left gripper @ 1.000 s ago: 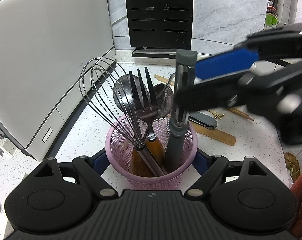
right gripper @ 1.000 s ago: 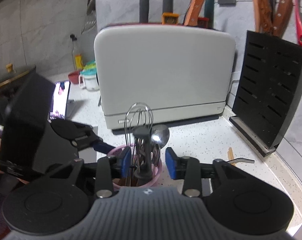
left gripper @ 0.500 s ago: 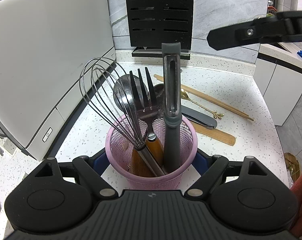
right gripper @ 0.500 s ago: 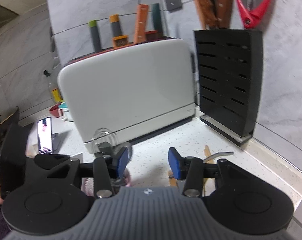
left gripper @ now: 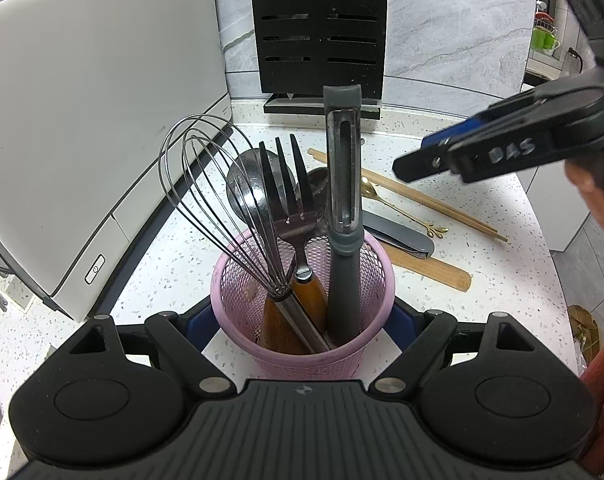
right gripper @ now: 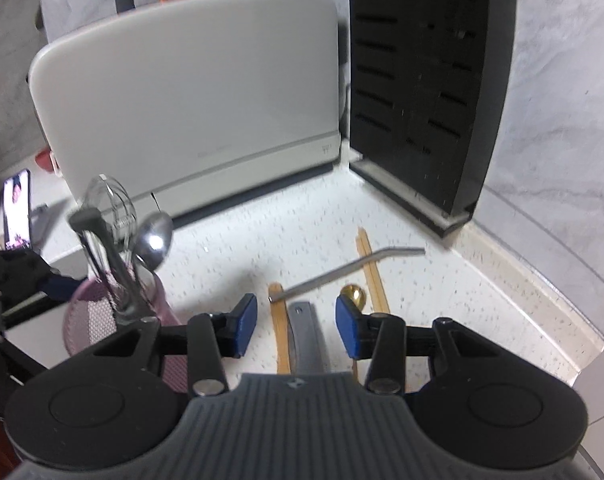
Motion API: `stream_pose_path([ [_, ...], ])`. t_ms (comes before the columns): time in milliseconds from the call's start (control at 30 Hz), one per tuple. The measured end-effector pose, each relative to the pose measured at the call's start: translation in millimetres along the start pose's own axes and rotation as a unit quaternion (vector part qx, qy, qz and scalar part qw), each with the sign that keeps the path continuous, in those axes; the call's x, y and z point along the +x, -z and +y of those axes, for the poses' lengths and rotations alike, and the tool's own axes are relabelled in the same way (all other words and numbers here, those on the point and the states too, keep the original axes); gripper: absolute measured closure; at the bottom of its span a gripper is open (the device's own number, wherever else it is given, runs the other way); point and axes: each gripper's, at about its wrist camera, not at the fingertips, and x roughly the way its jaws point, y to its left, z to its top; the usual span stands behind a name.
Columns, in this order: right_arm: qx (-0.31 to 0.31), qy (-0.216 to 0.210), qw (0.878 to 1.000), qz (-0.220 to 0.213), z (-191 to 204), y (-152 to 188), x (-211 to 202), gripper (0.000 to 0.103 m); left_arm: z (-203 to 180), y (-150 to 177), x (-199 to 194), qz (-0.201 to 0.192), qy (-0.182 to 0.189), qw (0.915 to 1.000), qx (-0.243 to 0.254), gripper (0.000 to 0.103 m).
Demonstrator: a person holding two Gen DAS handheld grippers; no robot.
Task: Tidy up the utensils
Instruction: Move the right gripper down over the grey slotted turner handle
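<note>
Meanwhile, the left gripper (left gripper: 302,316) grips the pink mesh plastic utensil cup (left gripper: 302,344), its blue pads spread wide against the cup's two sides and steadying it on the white speckled countertop (left gripper: 190,256). Standing upright in the cup are a wire whisk (left gripper: 218,200), a steel fork with a wooden handle (left gripper: 290,200), a large steel spoon (left gripper: 248,184) and a grey peeler (left gripper: 343,208).

The right gripper (right gripper: 296,326) hovers over the loose utensils lying just beyond the cup, its jaws partly apart and closing, with nothing clamped between them. Below it lie a flat wooden stick (right gripper: 280,332), a grey flat-handled utensil (right gripper: 304,332), a small gold spoon (right gripper: 352,293), a pair of wooden chopsticks (right gripper: 372,272) and a bent metal straw (right gripper: 342,268) that rests across the stick's far end. A white countertop appliance (right gripper: 190,100) and a black slotted knife block (right gripper: 426,92) stand at the back.

The step in hand looks to be the reach for the next loose item, with several pieces already in the cup and five left on the counter. The grey utensil sits most nearly between the pads, so it seems the likely target. The next move calls for lowering the fingers to straddle one thin handle only, keeping clear of the wooden stick lying right beside it, then pinching low against the counter before lifting toward the cup.
</note>
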Motion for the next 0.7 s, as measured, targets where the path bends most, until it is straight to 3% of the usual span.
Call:
stream_pose_path([
  [233, -0.008, 0.003, 0.999, 0.045, 1, 3, 30, 0.077, 0, 0, 0, 0.0, 0.0, 1.0, 0.0, 0.005],
  [700, -0.009, 0.003, 0.995, 0.097, 4, -4, 87, 0.08, -2, 0, 0, 0.001, 0.001, 1.0, 0.002, 0.005],
])
